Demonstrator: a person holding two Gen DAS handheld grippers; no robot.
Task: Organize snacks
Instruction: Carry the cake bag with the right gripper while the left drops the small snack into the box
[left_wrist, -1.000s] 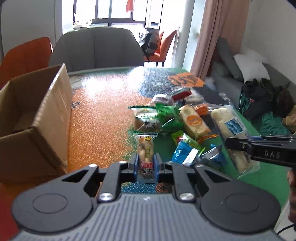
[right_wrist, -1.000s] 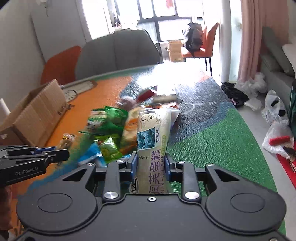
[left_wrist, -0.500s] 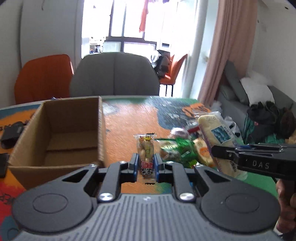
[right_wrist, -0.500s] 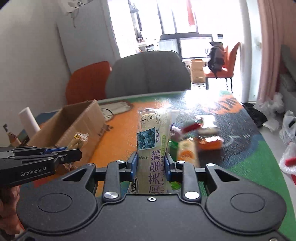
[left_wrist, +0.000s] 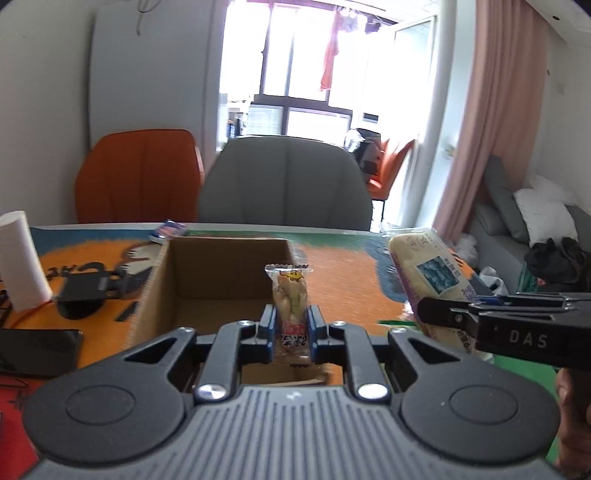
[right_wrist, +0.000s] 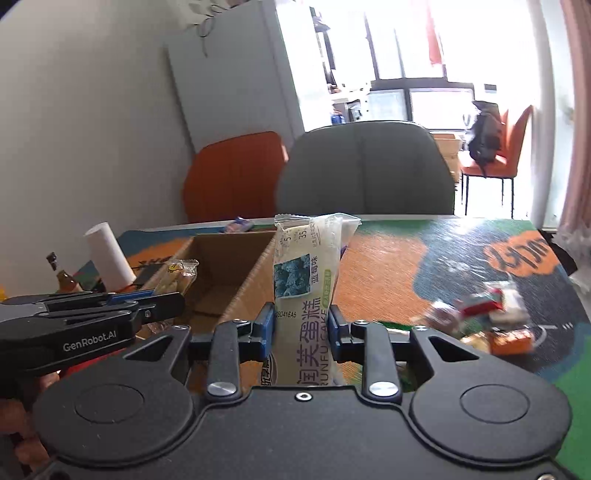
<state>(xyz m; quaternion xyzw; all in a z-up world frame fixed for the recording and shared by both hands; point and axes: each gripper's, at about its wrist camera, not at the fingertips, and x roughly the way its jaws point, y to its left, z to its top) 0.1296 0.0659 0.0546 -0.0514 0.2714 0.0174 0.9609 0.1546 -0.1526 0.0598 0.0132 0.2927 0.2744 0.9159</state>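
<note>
My left gripper (left_wrist: 290, 325) is shut on a small clear snack packet (left_wrist: 290, 295) with a yellow face print, held over the open cardboard box (left_wrist: 221, 273). My right gripper (right_wrist: 301, 325) is shut on a long white cake bar packet (right_wrist: 306, 273) with a blue picture, held above the box's right wall (right_wrist: 255, 284). In the left wrist view the right gripper (left_wrist: 517, 325) and the cake bar (left_wrist: 428, 269) are at the right of the box. In the right wrist view the left gripper (right_wrist: 92, 317) and its packet (right_wrist: 177, 275) are at the left.
Several loose snacks (right_wrist: 491, 317) lie on the patterned table (right_wrist: 388, 266) to the right. A white paper roll (left_wrist: 18, 258), a black device (left_wrist: 88, 291) and a dark phone (left_wrist: 37, 347) sit left of the box. A grey chair (left_wrist: 284, 184) and an orange chair (left_wrist: 136, 177) stand behind.
Both grippers have moved left from the snack pile to the cardboard box, each carrying its packet. The left packet now hangs over the box's inside.
</note>
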